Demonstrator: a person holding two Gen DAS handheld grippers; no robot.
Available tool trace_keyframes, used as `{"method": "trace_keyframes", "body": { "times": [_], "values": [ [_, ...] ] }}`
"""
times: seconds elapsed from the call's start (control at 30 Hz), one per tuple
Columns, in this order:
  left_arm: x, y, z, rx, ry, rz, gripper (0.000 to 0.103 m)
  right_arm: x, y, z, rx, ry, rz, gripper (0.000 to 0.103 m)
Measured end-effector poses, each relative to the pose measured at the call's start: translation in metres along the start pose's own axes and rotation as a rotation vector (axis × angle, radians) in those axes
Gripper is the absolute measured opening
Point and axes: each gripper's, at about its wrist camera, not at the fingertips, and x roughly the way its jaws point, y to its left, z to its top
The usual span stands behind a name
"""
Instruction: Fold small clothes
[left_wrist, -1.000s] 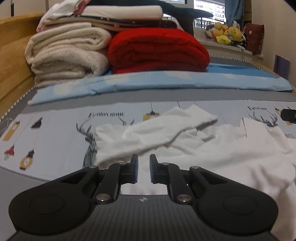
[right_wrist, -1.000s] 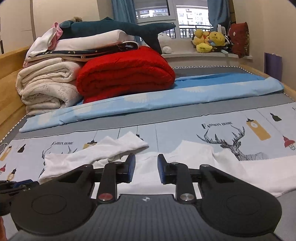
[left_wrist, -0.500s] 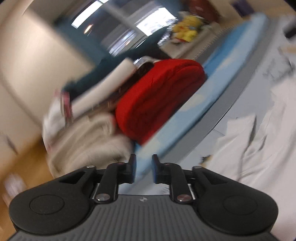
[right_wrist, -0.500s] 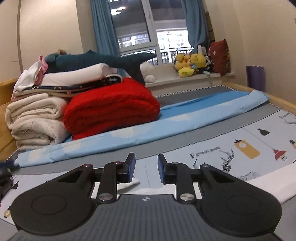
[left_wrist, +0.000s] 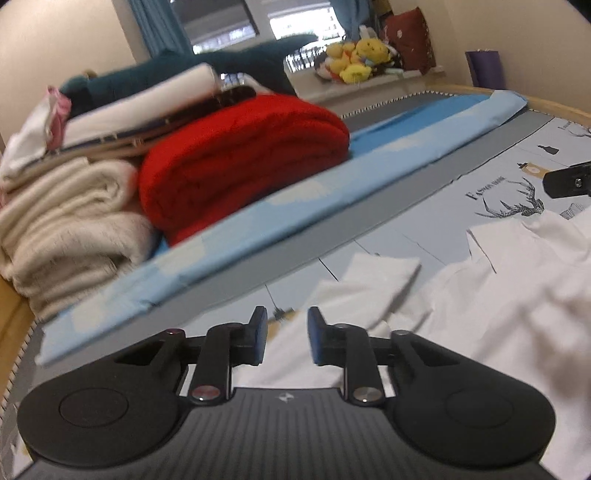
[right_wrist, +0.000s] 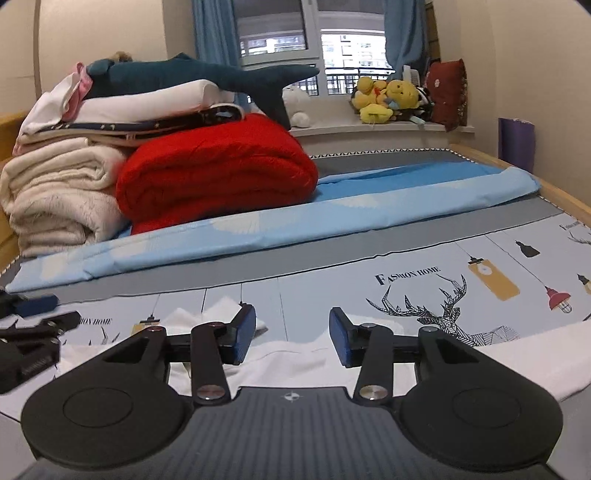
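White shirt (left_wrist: 498, 302) lying crumpled on the bed (right_wrist: 406, 258), left hand-held gripper (left_wrist: 283, 334) fingers apart, right hand-held gripper (right_wrist: 291, 334) fingers wide apart, both holding nothing

**Bedroom with a window at the far wall**

A bed (right_wrist: 406, 236) with a wooden frame (right_wrist: 554, 188) is filling the room, wearing a printed sheet (right_wrist: 424, 295). Daylight is coming through the window (right_wrist: 347, 33), where blue curtains (right_wrist: 210, 37) are hanging. Cream walls (right_wrist: 110, 33) are rising on both sides. Plush toys (right_wrist: 388, 99) are sitting on the windowsill (right_wrist: 369, 129), and folded blankets (right_wrist: 218, 173) are piling up at the far left.
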Motion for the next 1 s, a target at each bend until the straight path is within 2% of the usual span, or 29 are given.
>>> {"method": "trace_keyframes", "body": {
  "times": [0.03, 0.2, 0.27, 0.33, 0.37, 0.8, 0.97, 1.0],
  "values": [
    [0.003, -0.001, 0.001, -0.01, 0.006, -0.002, 0.019, 0.001, -0.001, 0.0, 0.001, 0.003, -0.003, 0.046],
    [0.005, -0.006, -0.006, -0.032, 0.006, -0.013, 0.019, 0.005, -0.003, 0.0, 0.012, 0.017, -0.008, 0.046],
    [0.006, -0.006, -0.006, -0.044, 0.015, -0.018, 0.019, 0.005, -0.002, 0.0, 0.006, 0.018, -0.003, 0.042],
    [0.008, -0.004, -0.007, -0.06, 0.025, -0.021, 0.019, 0.006, -0.001, -0.001, -0.002, 0.021, 0.004, 0.03],
    [0.011, -0.002, -0.008, -0.077, 0.034, -0.025, 0.019, 0.008, 0.0, -0.001, -0.002, 0.026, 0.006, 0.028],
    [0.037, 0.017, -0.029, -0.26, 0.141, -0.063, 0.019, 0.018, -0.013, -0.007, 0.017, 0.084, -0.026, 0.028],
    [0.04, 0.02, -0.04, -0.306, 0.127, -0.096, 0.019, 0.022, -0.023, -0.001, 0.057, 0.102, -0.034, 0.027],
    [0.041, 0.017, -0.04, -0.312, 0.118, -0.109, 0.019, 0.022, -0.026, 0.001, 0.069, 0.101, -0.034, 0.022]
  ]
}}
